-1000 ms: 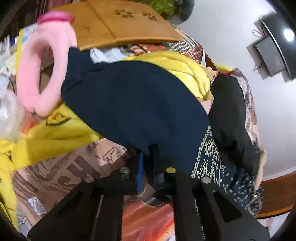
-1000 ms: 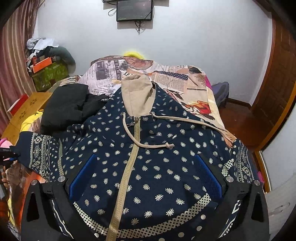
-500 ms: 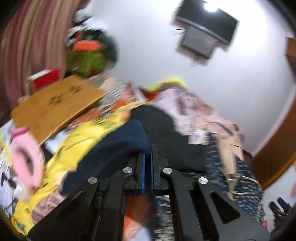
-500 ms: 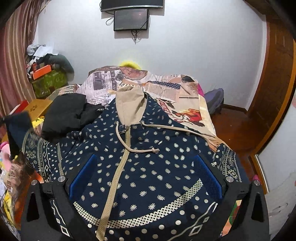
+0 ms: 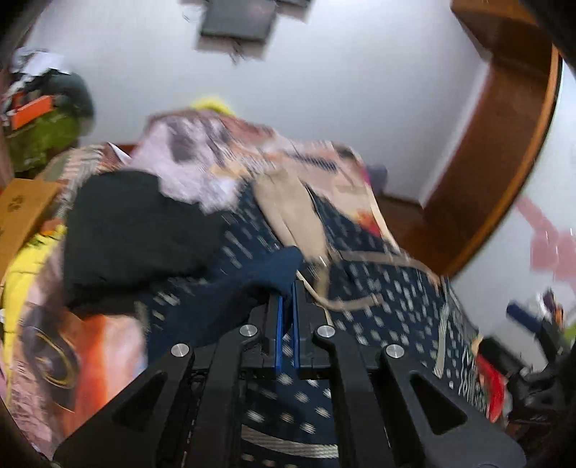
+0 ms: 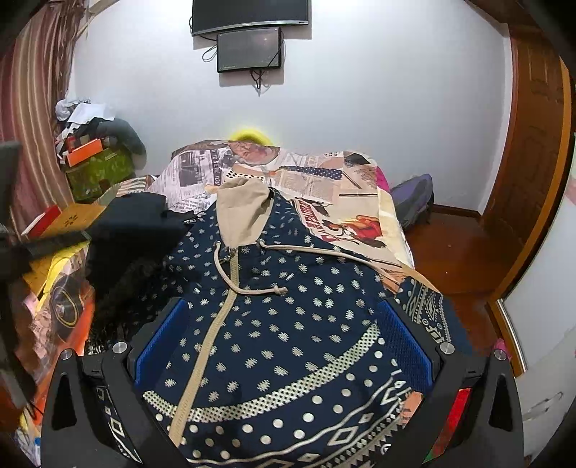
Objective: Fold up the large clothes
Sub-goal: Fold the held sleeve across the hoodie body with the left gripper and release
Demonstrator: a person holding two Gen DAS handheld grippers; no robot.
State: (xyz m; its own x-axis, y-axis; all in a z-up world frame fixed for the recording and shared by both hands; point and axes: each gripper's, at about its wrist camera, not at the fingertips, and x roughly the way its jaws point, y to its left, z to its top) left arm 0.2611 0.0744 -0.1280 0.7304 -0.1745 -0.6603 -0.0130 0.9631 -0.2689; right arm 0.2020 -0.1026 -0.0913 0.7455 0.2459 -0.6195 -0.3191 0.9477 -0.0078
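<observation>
- We pinch the navy sleeve [image 5: 252,288] in our left gripper [image 5: 286,309], over the hoodie [image 6: 288,324] spread zipper-up on the bed [image 6: 360,201].
- Its body lies ahead and rightward; our right gripper [image 6: 284,345] gapes empty above the hem.

Home bedroom — bed [image 6: 360,201], wall-mounted TV [image 6: 250,14], curtain [image 6: 32,90].

L gripper [image 5: 286,298] pinches navy sleeve [image 5: 230,306] over dotted hoodie [image 5: 378,298].
</observation>
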